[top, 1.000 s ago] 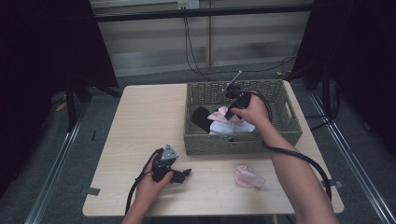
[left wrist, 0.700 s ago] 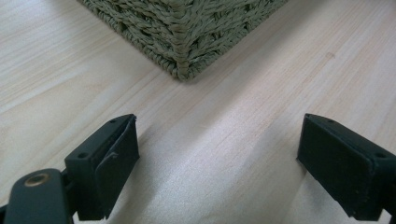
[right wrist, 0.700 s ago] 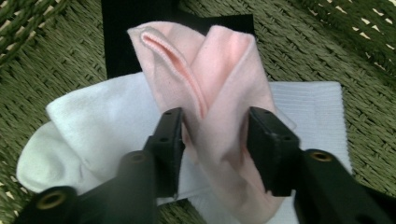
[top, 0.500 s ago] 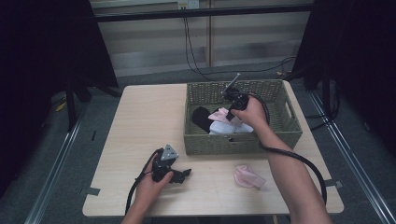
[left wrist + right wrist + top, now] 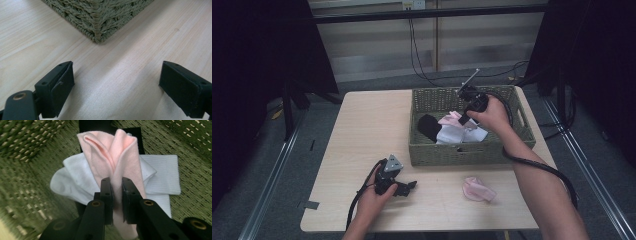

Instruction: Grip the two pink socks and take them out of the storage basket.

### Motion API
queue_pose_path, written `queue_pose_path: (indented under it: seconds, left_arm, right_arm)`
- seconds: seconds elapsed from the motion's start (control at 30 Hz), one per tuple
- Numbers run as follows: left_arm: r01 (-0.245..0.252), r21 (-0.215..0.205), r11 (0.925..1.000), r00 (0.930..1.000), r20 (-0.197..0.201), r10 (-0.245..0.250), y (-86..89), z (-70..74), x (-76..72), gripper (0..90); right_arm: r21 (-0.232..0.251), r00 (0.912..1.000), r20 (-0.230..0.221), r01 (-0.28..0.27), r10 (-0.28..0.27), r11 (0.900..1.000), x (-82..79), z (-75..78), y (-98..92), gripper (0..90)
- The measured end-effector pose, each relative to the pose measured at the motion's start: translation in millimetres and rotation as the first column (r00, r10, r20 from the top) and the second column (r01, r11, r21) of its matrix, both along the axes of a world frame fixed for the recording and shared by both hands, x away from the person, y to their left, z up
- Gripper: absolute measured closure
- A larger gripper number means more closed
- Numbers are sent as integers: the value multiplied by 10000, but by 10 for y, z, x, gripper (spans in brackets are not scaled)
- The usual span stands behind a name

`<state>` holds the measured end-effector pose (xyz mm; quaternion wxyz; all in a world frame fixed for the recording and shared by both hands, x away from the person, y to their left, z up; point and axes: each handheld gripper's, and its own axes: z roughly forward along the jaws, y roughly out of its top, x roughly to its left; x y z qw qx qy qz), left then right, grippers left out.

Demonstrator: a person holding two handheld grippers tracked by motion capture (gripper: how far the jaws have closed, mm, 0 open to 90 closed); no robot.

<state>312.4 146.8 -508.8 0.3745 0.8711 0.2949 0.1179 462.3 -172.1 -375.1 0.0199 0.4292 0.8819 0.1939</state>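
Little has moved since earlier: right hand shifted slightly over basket (image 5: 472, 152); left gripper (image 5: 406, 187) rests on table (image 5: 362, 130), jaws spread, empty; right gripper (image 5: 117, 185) pinches pink sock (image 5: 122, 152) above white socks (image 5: 162, 170); probably mid-placing; next: open jaws, then fetch 2nd pink sock (image 5: 478, 189).

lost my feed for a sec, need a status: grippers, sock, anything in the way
Right gripper shut on pink sock over the basket. Left gripper open, resting on table. White socks beneath; second pink sock on table. Nothing blocking.

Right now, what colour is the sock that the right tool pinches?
Pale pink; the right tool is shut on the sock, best seen in the right gripper view.
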Motion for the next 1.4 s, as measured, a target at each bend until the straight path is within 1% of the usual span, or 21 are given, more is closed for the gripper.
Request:
queue_pose_path:
  seconds: [0.03,0.07,0.1,0.17,0.23,0.27,0.3,0.33,0.43,0.47,0.53,0.6,0.7,0.77,0.83,0.87,0.9,1.1,1.13,1.23,1.4]
  left_arm:
    - [2,1,10000,10000,0,-2,0,0,0,119]
    - [4,3,10000,10000,0,-4,0,0,0,119]
    - [4,3,10000,10000,0,-4,0,0,0,119]
    - [1,3,10000,10000,2,-1,0,0,0,119]
    - [5,9,10000,10000,-3,-5,1,1,0,119]
    - [3,9,10000,10000,2,-3,1,1,0,119]
    - [3,9,10000,10000,2,-3,1,1,0,119]
    - [2,8,10000,10000,1,-2,0,1,0,119]
    - [3,12,10000,10000,0,-3,1,1,0,119]
    - [-15,21,10000,10000,7,15,0,1,-1,119]
    - [-13,21,10000,10000,7,13,0,1,-1,119]
    - [-13,22,10000,10000,7,13,0,1,-1,119]
    - [-5,6,10000,10000,-10,5,-1,0,-2,119]
    - [-12,21,10000,10000,8,12,0,1,-2,119]
    - [-7,7,10000,10000,-11,7,-1,0,-2,119]
    - [-4,13,10000,10000,-1,4,-1,0,-1,119]
    - [-14,24,10000,10000,13,14,0,1,-1,119]
    - [-6,4,10000,10000,-6,6,-1,0,-2,119]
    - [-12,2,10000,10000,-2,12,-1,0,-2,119]
    - [-9,-29,10000,10000,-30,8,-3,-2,-3,119]
    - [-22,19,10000,10000,20,22,0,1,-1,119]
  right_arm:
    - [0,10000,0,0,0,10000,0,0,0,809]
    - [44,10000,-45,-53,54,10000,-30,63,-3,809]
    - [44,10000,-45,-53,54,10000,-30,63,-3,809]
    - [28,9998,-49,-197,197,9998,-85,146,4,809]
    - [26,9997,-73,-227,227,9997,-104,172,10,809]
    - [41,9993,-47,-376,376,9993,-135,218,14,809]
    - [41,9993,-47,-376,376,9993,-135,218,14,809]
    - [13,9990,7,-455,455,9990,-169,269,19,809]
    - [100,9984,11,-557,557,9984,-203,320,19,809]
    - [109,9980,88,-631,630,9979,-242,371,22,808]
    - [137,9974,81,-717,716,9973,-254,389,18,809]
    - [128,9972,67,-741,740,9972,-317,453,3,808]
    - [145,9965,116,-830,828,9964,-352,483,-18,808]
    - [318,9962,210,-847,840,9959,-405,528,-57,808]
    - [338,9961,216,-866,860,9957,-418,537,-72,808]
    - [283,9954,196,-945,939,9951,-447,554,-97,808]
    - [252,9959,159,-889,885,9957,-465,565,-102,808]
    - [131,9946,121,-1031,1029,9946,-532,610,-137,808]
    - [142,9930,190,-1170,1168,9930,-558,635,-148,808]
    - [195,9922,189,-1232,1229,9922,-582,657,-148,808]
    - [120,9853,205,-1701,1699,9853,-691,709,-96,807]
